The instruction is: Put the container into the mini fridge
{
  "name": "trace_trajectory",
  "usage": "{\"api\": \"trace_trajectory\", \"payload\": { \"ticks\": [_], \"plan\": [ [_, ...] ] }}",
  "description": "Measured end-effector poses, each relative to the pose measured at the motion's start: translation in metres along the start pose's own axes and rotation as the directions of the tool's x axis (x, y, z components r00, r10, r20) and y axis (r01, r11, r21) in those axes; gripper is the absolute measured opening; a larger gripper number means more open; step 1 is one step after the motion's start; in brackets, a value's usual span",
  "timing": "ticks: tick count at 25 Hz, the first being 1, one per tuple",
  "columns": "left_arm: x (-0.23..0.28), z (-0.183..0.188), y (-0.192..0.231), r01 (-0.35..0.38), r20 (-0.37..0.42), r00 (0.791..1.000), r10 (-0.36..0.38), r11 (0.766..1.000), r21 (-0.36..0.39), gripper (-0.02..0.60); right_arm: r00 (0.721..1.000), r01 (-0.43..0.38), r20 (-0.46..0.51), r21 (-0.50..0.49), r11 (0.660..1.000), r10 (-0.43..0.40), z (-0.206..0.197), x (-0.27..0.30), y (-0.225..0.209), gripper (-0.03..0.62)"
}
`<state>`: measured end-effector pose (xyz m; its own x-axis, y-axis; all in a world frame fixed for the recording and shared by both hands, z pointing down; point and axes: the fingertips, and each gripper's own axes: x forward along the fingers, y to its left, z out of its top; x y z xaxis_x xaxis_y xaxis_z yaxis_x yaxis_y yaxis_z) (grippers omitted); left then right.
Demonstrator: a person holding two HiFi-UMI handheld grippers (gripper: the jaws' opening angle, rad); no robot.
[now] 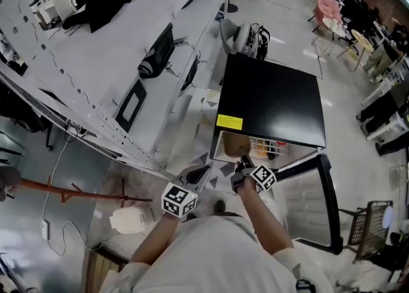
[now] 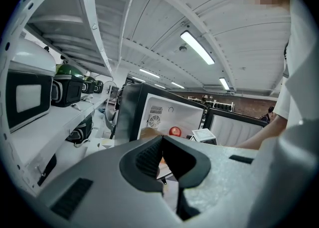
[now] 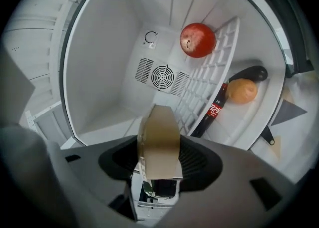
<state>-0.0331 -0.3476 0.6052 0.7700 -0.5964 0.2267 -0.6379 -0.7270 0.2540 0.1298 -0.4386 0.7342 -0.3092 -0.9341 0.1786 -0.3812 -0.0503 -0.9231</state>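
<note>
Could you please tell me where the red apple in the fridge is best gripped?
Take the apple across its widest middle, I'd say, coming in through the mini fridge's open front: it is round and rests on the wire shelf, with the back wall behind it.

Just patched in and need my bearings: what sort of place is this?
Probably a lab or workshop: long white benches, chairs at the back, and a mini fridge standing open.

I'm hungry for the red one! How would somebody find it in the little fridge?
Look inside the open white-walled mini fridge. The round red fruit sits on the white wire shelf, far back near the round fan grille. It's the only red fruit; the orange fruit and dark bottle lie on the shelf's other side.
</note>
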Motion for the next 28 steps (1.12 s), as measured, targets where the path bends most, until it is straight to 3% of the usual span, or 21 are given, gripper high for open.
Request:
{"api": "trace_trajectory", "payload": {
  "ticks": [4, 7, 10, 16, 23, 28],
  "plan": [
    [0.001, 0.000, 0.002, -0.006, -0.002, 1.000, 0.006, 1.000, -0.003, 0.005, 0.996, 0.031, -0.077, -0.049, 0.998, -0.034, -0.010, 0.009, -0.005, 0.238],
    [0.002, 0.000, 0.003, -0.008, -0.003, 1.000, 0.008, 1.000, -0.002, 0.004, 0.990, 0.010, -0.141, -0.075, 0.997, -0.020, -0.018, 0.017, -0.003, 0.254],
    [0.002, 0.001, 0.004, -0.008, -0.003, 1.000, 0.008, 1.000, -0.002, 0.005, 0.983, -0.009, -0.181, -0.099, 0.995, -0.009, -0.022, 0.022, -0.001, 0.311],
    [0.002, -0.001, 0.004, -0.004, -0.008, 1.000, 0.004, 1.000, -0.003, 0.005, 0.966, -0.022, -0.255, -0.267, 0.963, -0.049, -0.033, 0.023, -0.005, 0.415],
    [0.003, 0.000, 0.000, 0.008, -0.009, 1.000, -0.008, 1.000, 0.000, 0.005, 0.933, -0.050, -0.331, -0.510, 0.859, -0.142, -0.050, 0.018, -0.015, 0.433],
    [0.002, -0.001, 0.000, 0.008, -0.011, 1.000, -0.008, 1.000, -0.001, 0.005, 0.925, -0.044, -0.296, -0.707, 0.706, -0.238, -0.050, 0.016, -0.018, 0.426]
  ]
}}
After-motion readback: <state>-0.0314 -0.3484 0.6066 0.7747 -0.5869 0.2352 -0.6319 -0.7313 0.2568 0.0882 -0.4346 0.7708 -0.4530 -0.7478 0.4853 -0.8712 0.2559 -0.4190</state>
